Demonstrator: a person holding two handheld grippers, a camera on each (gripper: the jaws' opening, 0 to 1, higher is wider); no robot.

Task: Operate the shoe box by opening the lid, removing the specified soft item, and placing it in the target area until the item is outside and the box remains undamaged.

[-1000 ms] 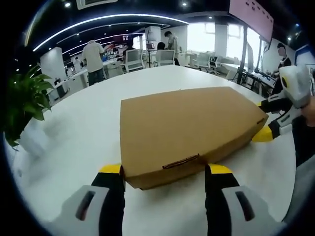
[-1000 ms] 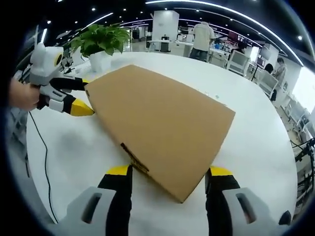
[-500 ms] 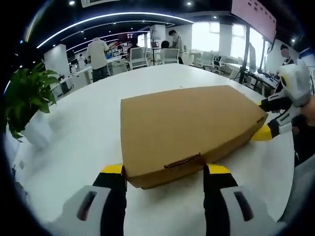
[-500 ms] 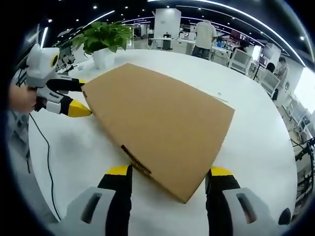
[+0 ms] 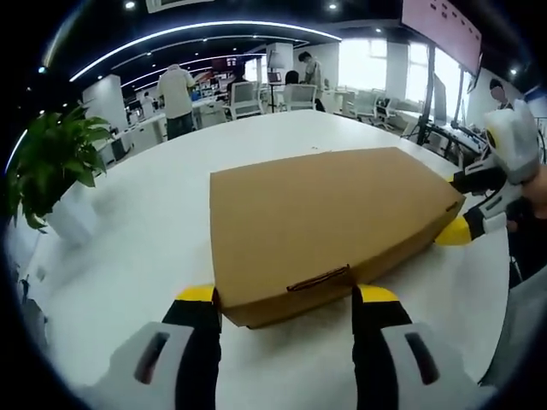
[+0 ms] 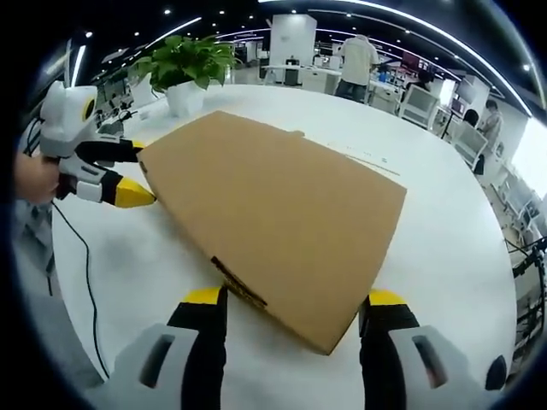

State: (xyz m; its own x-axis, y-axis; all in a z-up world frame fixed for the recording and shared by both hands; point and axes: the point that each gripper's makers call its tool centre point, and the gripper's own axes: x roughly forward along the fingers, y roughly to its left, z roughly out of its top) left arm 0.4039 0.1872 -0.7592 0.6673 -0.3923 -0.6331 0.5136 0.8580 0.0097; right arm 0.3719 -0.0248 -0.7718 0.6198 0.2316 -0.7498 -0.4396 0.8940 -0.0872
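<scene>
In the left gripper view, a potted plant point(image 5: 53, 166) stands at the left edge of the frame on the white desk point(image 5: 154, 222). Right of it, the closed brown shoe box point(image 5: 320, 218) lies flat at the centre of the frame, lid down. One short end of the box, with a slit tab in its front wall, sits between the yellow-tipped fingers point(image 5: 198, 301) of the left gripper point(image 5: 286, 295) at the lower middle. These fingers are spread wide, one on each side of that box end, just beside its lower corners; they grip nothing. At the right edge of the frame the right gripper point(image 5: 461, 209) comes in, held by a hand point(image 5: 537, 192), its yellow tips against the far corner of the box.

In the right gripper view, a hand point(image 6: 34, 178) at the left edge holds the left gripper point(image 6: 135, 175), whose tips touch the box's left corner, with a black cable point(image 6: 81, 290) trailing below it across the desk point(image 6: 444, 239). The plant point(image 6: 184, 64) sits at the upper left. The box point(image 6: 273, 209) spans the centre, one corner pointing down between the right gripper's point(image 6: 291, 299) fingers point(image 6: 203, 303) at the bottom. These too are wide open and hold nothing. A standing person point(image 6: 355, 61) is in the office at the upper right.
</scene>
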